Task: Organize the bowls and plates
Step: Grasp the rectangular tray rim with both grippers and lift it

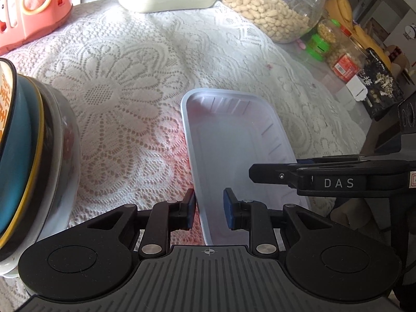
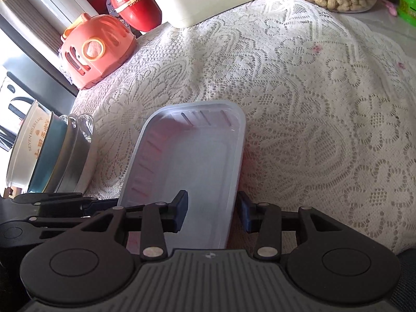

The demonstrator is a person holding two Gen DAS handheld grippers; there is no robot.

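Tray (image 1: 234, 140) lying on the lace-covered counter (image 1: 124, 98) beside stacked bowls (image 1: 26, 161), left gripper (image 1: 209, 209) and right gripper (image 2: 213, 212) straddling opposite rims, fingers spread and not yet pinching; both should be squeezing evenly before lifting.

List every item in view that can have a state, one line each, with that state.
Plastic tray: empty, upright on the lace cloth, straddled at both long rims.
Left gripper: jaws astride the tray's left rim, contact unclear.
Right gripper: jaws astride the tray's right rim, contact unclear.
Stack of bowls: nested, beside the tray.
Peanut jar: well filled, lid out of view.
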